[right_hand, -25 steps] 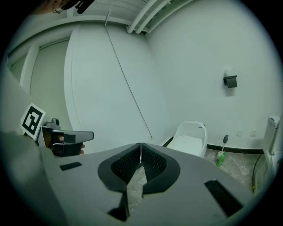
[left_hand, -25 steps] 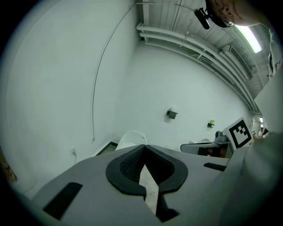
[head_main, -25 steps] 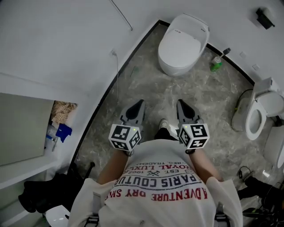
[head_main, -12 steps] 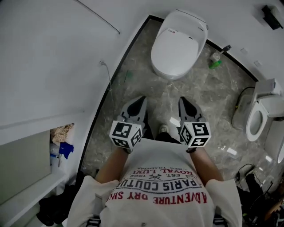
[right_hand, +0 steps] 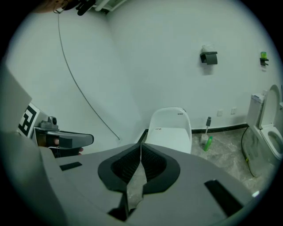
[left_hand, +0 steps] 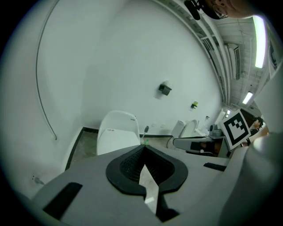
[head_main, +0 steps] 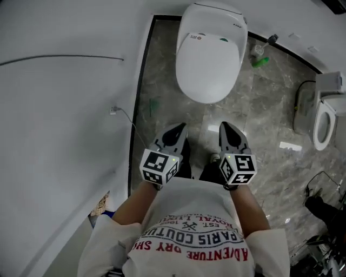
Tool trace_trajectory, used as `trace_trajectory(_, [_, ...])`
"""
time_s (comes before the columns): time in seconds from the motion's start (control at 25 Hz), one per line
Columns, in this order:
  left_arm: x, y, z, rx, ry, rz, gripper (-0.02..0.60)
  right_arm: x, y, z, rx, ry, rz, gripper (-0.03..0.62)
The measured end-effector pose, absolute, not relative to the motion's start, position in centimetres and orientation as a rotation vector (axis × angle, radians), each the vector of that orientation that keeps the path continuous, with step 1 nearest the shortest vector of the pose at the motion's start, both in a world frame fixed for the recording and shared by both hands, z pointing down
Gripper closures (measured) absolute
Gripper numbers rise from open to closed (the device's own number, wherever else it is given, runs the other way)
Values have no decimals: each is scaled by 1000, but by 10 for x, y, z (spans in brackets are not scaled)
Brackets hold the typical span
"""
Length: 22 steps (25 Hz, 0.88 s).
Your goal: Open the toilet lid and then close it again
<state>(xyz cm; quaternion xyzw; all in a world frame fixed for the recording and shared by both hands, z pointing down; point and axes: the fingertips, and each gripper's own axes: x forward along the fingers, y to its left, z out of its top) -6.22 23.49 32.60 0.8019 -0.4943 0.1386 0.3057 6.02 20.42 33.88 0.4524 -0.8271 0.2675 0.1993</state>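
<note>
Left gripper [head_main: 178, 129]: jaws pressed together with nothing between them; held at the person's waist and pointing at the toilet [head_main: 227, 16], well short of it.
Right gripper [head_main: 225, 126]: jaws likewise together and empty, beside the left one.
Lid [head_main: 208, 65]: down, flat over the bowl. It is straight ahead against the far wall, with its rounded front edge nearest the grippers.
Lid, handling (judged): rigid white plastic, probably light, hinged at the rear. The glossy surface is likely slippery under the pads. It could slam if let go when raised.
Lid, hold (judged): front rim, either with a jaw tip hooked beneath it or with the lip pinched between spread jaws. The sides near the front are the second choice.
Lid, markings: a small reddish mark and a green dot near the hinge end, too small to read.
Shirt [head_main: 189, 232]: the print is seen upside down; "PARIS", "ADVENTURE" and "ROYAL" are legible, the rest is cut off or folded.
Bottle [head_main: 259, 61]: green, on the floor to the right of the toilet; label unreadable.
</note>
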Motion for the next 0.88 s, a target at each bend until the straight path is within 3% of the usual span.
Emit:
trace_trajectory(0.32, [-80, 178, 415, 2070, -1211, 392, 575, 33, 162, 427, 1310, -2233, 810, 580])
trace_trajectory(0.88, [-41, 158, 647, 2034, -1137, 474, 575, 47, 149, 661, 1288, -2108, 934, 580])
